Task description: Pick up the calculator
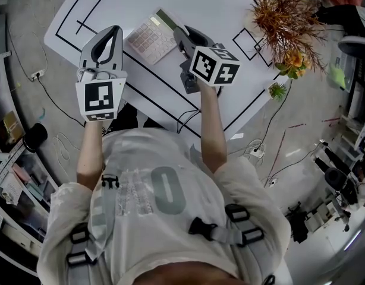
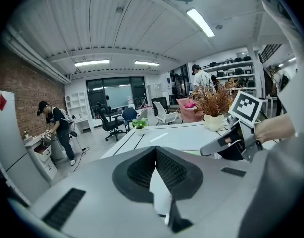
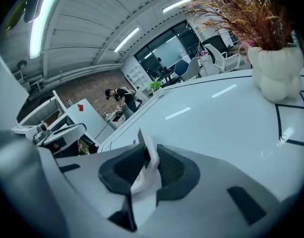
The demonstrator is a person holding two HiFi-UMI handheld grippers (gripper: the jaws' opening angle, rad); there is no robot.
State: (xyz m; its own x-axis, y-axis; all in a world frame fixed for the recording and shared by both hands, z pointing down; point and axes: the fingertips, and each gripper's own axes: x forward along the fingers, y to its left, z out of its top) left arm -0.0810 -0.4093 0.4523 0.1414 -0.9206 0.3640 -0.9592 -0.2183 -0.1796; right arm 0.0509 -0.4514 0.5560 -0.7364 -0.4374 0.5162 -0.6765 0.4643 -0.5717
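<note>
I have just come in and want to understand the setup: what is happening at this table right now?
A person stands at a white table with a handheld gripper in each hand. The right gripper is closed on one edge of the calculator; whether the calculator is off the table yet cannot be told. The left gripper hangs beside the calculator, jaws together and holding nothing. A potted dried plant stands farther right.
</note>
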